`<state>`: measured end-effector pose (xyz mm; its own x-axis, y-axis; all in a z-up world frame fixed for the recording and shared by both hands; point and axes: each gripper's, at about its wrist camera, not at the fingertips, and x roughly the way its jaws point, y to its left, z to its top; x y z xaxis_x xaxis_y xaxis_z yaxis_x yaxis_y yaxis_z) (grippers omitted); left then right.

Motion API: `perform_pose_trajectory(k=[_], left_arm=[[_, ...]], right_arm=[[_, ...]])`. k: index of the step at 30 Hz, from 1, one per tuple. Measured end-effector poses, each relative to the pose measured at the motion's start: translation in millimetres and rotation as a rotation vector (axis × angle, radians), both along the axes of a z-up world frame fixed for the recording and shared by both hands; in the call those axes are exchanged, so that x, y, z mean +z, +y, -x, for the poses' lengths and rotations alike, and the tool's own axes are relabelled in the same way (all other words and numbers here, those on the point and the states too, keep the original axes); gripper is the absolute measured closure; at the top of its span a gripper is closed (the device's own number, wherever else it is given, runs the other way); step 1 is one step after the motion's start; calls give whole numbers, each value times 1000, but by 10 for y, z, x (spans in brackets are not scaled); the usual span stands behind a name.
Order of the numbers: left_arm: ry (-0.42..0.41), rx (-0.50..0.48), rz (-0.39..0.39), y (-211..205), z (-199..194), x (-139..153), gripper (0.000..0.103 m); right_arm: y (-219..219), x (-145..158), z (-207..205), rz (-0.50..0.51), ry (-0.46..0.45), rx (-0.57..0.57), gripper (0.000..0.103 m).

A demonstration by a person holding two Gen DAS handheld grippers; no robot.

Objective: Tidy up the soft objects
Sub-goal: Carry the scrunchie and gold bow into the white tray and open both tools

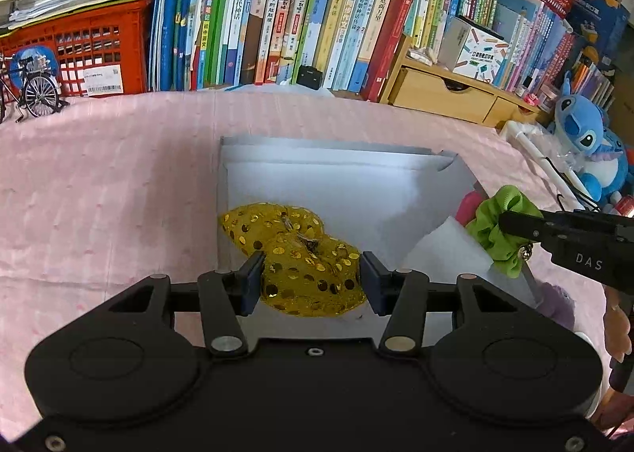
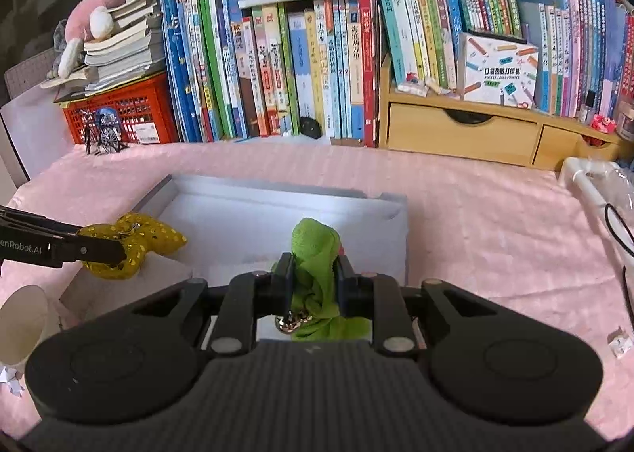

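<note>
I hold both over the white box [image 1: 459,178] rims – left gripper [image 1: 312,277] clamps a sequined gold bow [image 1: 305,261], right gripper [image 2: 315,279] pinches a crumpled green scrunchie [image 2: 317,253].

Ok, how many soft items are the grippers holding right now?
2. The gold sequin bow sits in the left gripper over the white box; the green scrunchie is in the right gripper. More may be hidden.

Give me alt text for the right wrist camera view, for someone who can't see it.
The right tool pinches a green fabric scrunchie over a shallow white cardboard box on a pink tablecloth. At the left, the left tool holds a gold sequinned fabric bow at the box's edge, with crowded bookshelves behind.
</note>
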<state>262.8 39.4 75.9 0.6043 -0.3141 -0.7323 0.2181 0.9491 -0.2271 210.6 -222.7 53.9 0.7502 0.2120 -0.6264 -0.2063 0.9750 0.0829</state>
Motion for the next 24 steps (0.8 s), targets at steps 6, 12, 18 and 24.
perform_pose_trajectory(k=[6,12,18,24], left_arm=[[14,-7,5,2,-13,-14,52],[16,-8,18,2,-16,-11,48],[2,-8,20,11,15,24,42],[-26,-5,21,28,90,96,33]], right_arm=[[8,-12,-43,-22,39,33,75],[51,-26,-48,-15,56,54,72],[78,0,-25,-11,38,73,55],[57,36,9,-9,22,80,49]])
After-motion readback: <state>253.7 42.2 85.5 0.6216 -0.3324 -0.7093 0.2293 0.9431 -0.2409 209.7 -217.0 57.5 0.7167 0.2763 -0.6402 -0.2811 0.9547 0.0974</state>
